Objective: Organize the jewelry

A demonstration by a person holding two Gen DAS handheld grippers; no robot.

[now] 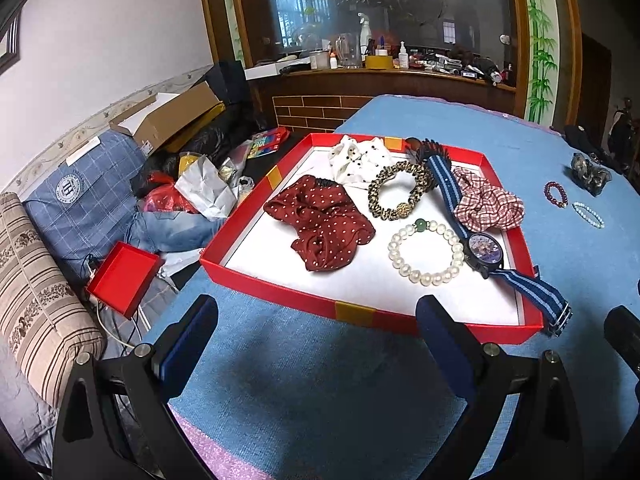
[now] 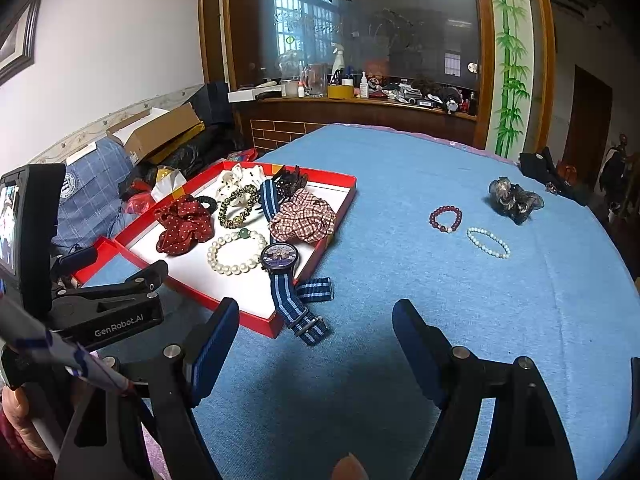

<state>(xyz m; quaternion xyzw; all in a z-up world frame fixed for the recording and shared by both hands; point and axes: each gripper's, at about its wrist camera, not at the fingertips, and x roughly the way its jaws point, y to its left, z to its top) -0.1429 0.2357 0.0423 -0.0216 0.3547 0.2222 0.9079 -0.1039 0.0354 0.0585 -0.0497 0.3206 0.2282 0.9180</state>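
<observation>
**Open cloth right of the tray, clutter packed inside it**

Taking the red tray (image 2: 256, 322) as the marker: right of it, the blue tablecloth (image 2: 400, 200) lies bare and wide. Farther right sit a dark red bracelet (image 2: 445, 219), a pale bead bracelet (image 2: 488, 242) and a dark scrunchie (image 2: 515, 198). At the tray's near right corner, the watch strap (image 2: 298, 312) spills over the rim onto the cloth.
</observation>
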